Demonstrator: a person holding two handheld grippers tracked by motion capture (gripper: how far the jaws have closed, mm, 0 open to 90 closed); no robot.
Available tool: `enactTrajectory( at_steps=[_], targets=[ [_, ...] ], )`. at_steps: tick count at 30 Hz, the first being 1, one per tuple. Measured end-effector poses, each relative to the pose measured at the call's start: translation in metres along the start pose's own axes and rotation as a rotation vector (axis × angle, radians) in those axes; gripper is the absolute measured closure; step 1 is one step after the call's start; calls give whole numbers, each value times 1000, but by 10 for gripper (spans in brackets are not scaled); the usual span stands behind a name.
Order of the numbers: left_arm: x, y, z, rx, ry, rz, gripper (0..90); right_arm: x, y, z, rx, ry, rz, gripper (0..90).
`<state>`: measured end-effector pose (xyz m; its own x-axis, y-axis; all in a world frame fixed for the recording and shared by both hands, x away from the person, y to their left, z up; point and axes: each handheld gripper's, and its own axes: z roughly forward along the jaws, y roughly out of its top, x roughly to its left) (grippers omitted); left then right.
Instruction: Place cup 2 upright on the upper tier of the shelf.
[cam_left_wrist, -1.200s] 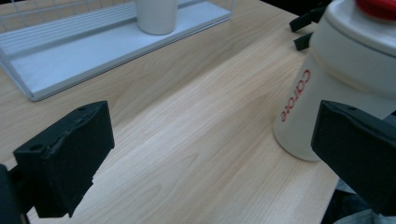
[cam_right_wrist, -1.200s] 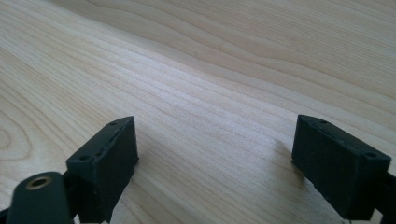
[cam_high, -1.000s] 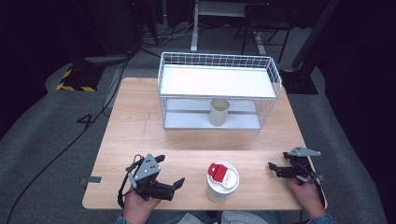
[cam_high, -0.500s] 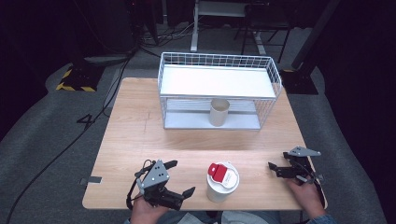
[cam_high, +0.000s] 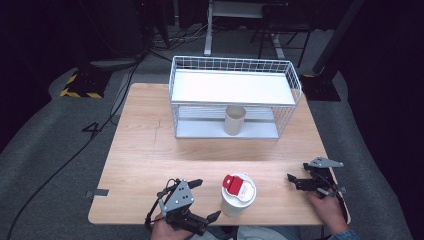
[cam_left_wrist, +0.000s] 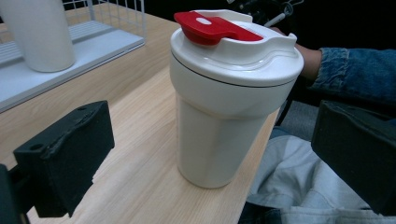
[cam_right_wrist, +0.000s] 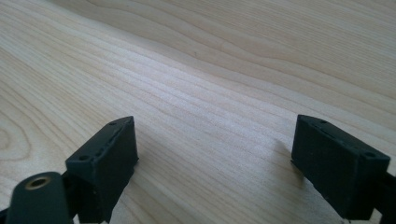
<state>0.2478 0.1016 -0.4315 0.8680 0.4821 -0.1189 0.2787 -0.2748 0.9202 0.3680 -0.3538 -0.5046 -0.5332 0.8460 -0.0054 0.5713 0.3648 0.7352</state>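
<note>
Tumbler (cam_high: 238, 194) is lined up by the wide-open left gripper (cam_high: 204, 200); best squeezed mid-body, below the lid, so nothing tips. Right gripper (cam_high: 294, 181) is parked empty, jaws apart.

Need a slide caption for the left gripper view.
Open left gripper faces a white tumbler with a red-tabbed lid.
</note>
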Motion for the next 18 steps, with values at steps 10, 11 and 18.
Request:
enactTrajectory(
  at_steps=[10,11,18],
  targets=[
    [-2,-5,23,2,-27,9,0,0,0,0,0,0,0,147],
    [-2,-5,25,1,-28,16,0,0,0,0,0,0,0,147],
    [-1,-9,42,6,-36,15,0,0,0,0,0,0,0,147]
  ],
)
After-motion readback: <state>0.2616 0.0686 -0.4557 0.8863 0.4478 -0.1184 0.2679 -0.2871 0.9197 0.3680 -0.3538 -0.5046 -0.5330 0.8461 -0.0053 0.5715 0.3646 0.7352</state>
